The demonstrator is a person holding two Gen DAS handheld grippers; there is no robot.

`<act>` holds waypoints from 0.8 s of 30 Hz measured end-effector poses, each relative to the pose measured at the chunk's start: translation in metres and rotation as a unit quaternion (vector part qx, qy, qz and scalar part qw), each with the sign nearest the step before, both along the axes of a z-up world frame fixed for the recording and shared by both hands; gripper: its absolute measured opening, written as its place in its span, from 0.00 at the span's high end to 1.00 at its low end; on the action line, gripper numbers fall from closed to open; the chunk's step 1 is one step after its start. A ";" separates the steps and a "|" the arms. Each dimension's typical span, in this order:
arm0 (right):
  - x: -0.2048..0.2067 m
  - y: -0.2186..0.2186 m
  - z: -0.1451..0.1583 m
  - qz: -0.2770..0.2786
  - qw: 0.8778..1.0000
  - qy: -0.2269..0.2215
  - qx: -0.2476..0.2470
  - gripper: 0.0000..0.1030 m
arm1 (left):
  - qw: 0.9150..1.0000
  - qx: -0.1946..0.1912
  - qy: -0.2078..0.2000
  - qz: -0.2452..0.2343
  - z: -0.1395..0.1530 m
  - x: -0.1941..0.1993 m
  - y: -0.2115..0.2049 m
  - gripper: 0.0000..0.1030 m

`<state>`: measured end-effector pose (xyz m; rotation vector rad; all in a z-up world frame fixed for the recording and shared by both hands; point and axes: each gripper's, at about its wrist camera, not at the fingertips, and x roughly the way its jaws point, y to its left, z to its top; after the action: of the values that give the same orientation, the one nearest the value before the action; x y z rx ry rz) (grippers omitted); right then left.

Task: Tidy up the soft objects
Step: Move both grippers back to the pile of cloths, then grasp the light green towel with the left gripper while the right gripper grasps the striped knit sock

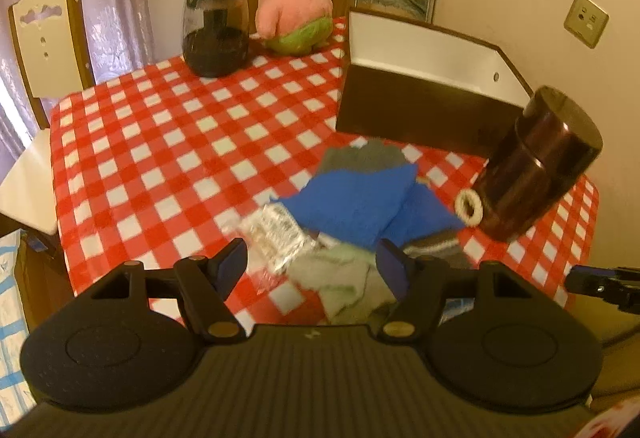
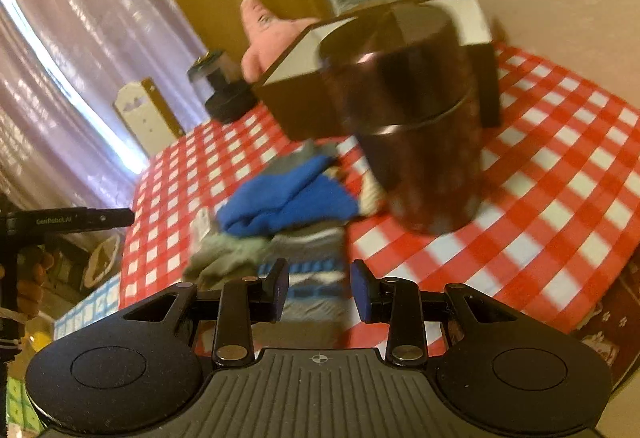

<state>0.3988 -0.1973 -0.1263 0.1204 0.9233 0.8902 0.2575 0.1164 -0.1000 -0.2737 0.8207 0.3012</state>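
Observation:
A pile of soft cloths lies on the red checked tablecloth: a blue cloth on top, grey cloth behind it, a pale green cloth and a striped sock in front. The blue cloth also shows in the right wrist view, with the striped sock near my fingers. A pink plush star sits at the far edge. My left gripper is open and empty just above the pale green cloth. My right gripper is open and empty over the striped sock.
A brown box with a white inside stands at the back right. A dark brown jar stands right of the pile. A glass jar with dark contents is at the back. A foil wrapper lies by the cloths. A chair stands at the left.

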 end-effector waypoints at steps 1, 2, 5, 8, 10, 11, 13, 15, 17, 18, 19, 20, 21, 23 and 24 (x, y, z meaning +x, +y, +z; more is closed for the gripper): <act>-0.006 0.006 -0.003 0.001 1.000 0.000 -0.004 0.66 | 1.000 0.000 0.001 -0.004 -0.003 -0.004 0.001 0.33; -0.011 0.012 -0.006 0.002 1.000 0.001 -0.009 0.66 | 1.000 0.001 0.001 -0.007 -0.006 -0.008 0.001 0.33; -0.025 0.027 -0.016 0.009 1.000 0.008 -0.018 0.66 | 1.000 0.005 0.003 -0.017 -0.015 -0.017 0.000 0.33; -0.034 0.042 -0.024 0.012 0.999 0.008 -0.039 0.66 | 0.999 0.004 -0.001 -0.036 -0.022 -0.022 -0.003 0.34; -0.037 0.053 -0.029 0.012 0.998 0.001 -0.055 0.66 | 0.999 0.003 -0.005 -0.047 -0.027 -0.023 -0.004 0.34; -0.038 0.057 -0.032 0.008 0.998 0.000 -0.058 0.65 | 0.999 0.004 -0.007 -0.050 -0.029 -0.022 -0.005 0.34; -0.036 0.064 -0.039 0.002 0.998 0.003 -0.067 0.53 | 0.999 0.002 -0.006 -0.053 -0.036 -0.021 -0.005 0.34; -0.034 0.070 -0.046 -0.007 0.997 -0.004 -0.075 0.36 | 0.998 0.000 -0.005 -0.056 -0.041 -0.018 -0.006 0.34; -0.031 0.074 -0.053 -0.015 0.997 -0.006 -0.081 0.33 | 0.998 0.001 -0.005 -0.064 -0.046 -0.015 -0.009 0.34; -0.028 0.075 -0.056 -0.018 0.996 -0.004 -0.084 0.32 | 0.998 -0.001 -0.005 -0.069 -0.049 -0.013 -0.010 0.34; -0.025 0.077 -0.061 -0.021 0.996 0.001 -0.088 0.32 | 0.997 -0.004 -0.004 -0.075 -0.052 -0.010 -0.011 0.34; -0.022 0.078 -0.063 -0.022 0.996 0.004 -0.091 0.32 | 0.997 -0.007 -0.004 -0.080 -0.054 -0.008 -0.012 0.34; -0.019 0.081 -0.066 -0.023 0.995 0.004 -0.096 0.32 | 0.996 -0.010 -0.003 -0.086 -0.057 -0.005 -0.014 0.34; -0.016 0.085 -0.072 -0.022 0.995 0.001 -0.101 0.32 | 0.995 -0.013 0.000 -0.094 -0.064 0.000 -0.017 0.34; -0.014 0.087 -0.074 -0.022 0.995 0.000 -0.102 0.32 | 0.995 -0.016 0.000 -0.098 -0.067 0.003 -0.018 0.34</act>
<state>0.3844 -0.1104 -0.2005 -0.0344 1.0030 0.7515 0.2605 0.0983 -0.1667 -0.2202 0.8462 0.1043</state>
